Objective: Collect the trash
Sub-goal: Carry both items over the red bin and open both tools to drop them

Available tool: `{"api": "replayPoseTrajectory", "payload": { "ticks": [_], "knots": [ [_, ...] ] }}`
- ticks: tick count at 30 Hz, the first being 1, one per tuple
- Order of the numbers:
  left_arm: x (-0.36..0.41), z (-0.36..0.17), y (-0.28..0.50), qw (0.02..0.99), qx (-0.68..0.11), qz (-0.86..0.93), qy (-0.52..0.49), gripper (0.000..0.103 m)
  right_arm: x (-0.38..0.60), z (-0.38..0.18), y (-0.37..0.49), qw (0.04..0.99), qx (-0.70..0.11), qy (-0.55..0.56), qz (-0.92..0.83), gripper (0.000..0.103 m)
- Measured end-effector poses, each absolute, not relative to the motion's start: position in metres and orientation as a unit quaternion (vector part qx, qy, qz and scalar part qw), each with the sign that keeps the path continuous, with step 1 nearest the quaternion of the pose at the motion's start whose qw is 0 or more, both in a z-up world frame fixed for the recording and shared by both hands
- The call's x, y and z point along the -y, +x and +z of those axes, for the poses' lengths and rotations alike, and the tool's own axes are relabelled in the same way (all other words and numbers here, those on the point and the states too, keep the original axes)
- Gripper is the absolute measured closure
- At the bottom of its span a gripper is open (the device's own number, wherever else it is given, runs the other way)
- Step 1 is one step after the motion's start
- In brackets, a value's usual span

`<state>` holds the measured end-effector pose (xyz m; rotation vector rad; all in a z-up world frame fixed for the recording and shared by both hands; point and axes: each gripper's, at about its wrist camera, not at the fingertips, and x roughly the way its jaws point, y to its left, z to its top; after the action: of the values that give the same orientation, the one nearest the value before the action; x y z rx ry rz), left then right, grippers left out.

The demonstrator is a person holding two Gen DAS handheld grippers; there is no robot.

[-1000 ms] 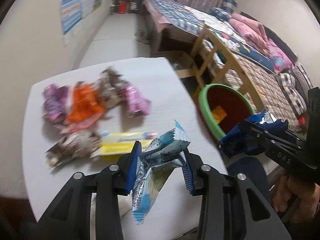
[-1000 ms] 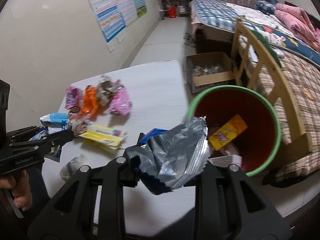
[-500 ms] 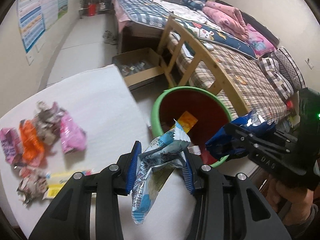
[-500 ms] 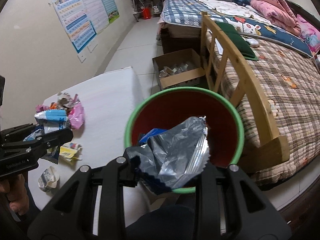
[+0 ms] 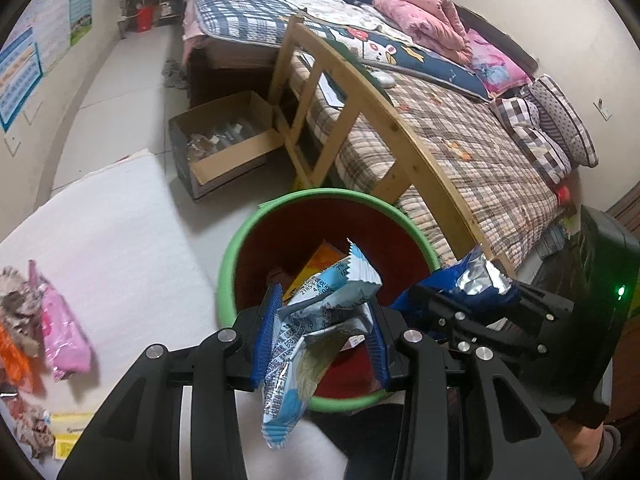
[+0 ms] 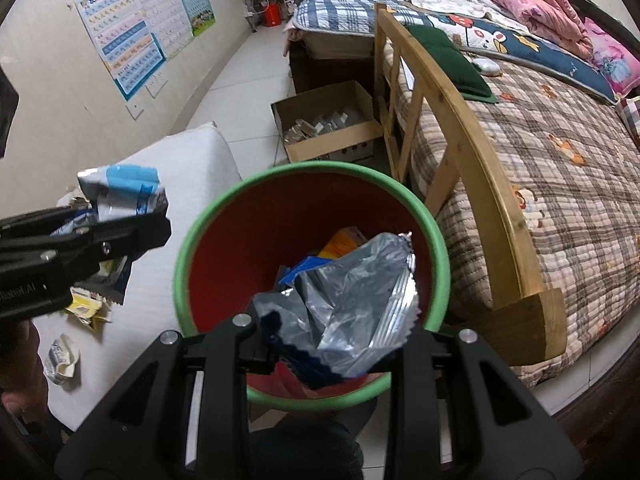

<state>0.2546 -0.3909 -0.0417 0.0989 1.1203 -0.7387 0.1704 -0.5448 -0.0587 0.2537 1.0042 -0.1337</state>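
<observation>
Left tool: the left tool is clamped on a crumpled light-blue and white foil snack wrapper, blue pads pressing both sides, the wrapper's tail dangling below the fingers.
Right tool: the right tool is pinched tight on a crinkled silver foil bag with a dark-blue outer face; its jagged edge sticks out to the right.
Position of both: each tool points steeply down, and both held wrappers hang over the open mouth of the round red bin with a green rim. In the left view the right tool sits just beside the left one, on the right.
Inside the bin: an orange-yellow packet and a blue scrap lie at the bottom, below the held wrappers.
Worktop: the white worktop stands just left of the bin, and there's more trash on it: a pink wrapper, an orange one, a yellow packet and a crumpled white piece.
Hand: part of a person's hand shows under the left tool's grip.
Further out: an open brown cardboard box sits on the tiled floor beyond the bin, next to a wooden bed frame with a plaid quilt. Charts hang on the wall.
</observation>
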Motion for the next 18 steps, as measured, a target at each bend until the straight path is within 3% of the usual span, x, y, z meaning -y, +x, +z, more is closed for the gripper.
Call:
{"api": "replayPoseTrajectory", "payload": {
  "ticks": [9, 12, 13, 14, 17, 18],
  "knots": [
    [0.406, -0.065, 0.259, 0.767, -0.538, -0.346, 0.045, 0.065, 0.557, -0.078, 0.170, 0.858, -0.491, 0.128, -0.072, 0.075],
    [0.407, -0.070, 0.262, 0.765, -0.542, -0.346, 0.037, 0.061, 0.558, -0.080, 0.171, 0.858, -0.492, 0.128, -0.071, 0.070],
    [0.407, -0.071, 0.264, 0.767, -0.542, -0.343, 0.038, 0.052, 0.558, -0.080, 0.172, 0.859, -0.492, 0.128, -0.070, 0.070],
    [0.406, -0.071, 0.265, 0.769, -0.541, -0.340, 0.038, 0.049, 0.558, -0.080, 0.172, 0.859, -0.491, 0.127, -0.071, 0.064],
    [0.400, -0.070, 0.266, 0.772, -0.538, -0.337, 0.029, 0.039, 0.557, -0.076, 0.172, 0.863, -0.483, 0.124, -0.077, 0.030],
    [0.398, -0.069, 0.266, 0.774, -0.536, -0.336, 0.028, 0.038, 0.557, -0.075, 0.172, 0.864, -0.482, 0.122, -0.078, 0.027]
  ]
}}
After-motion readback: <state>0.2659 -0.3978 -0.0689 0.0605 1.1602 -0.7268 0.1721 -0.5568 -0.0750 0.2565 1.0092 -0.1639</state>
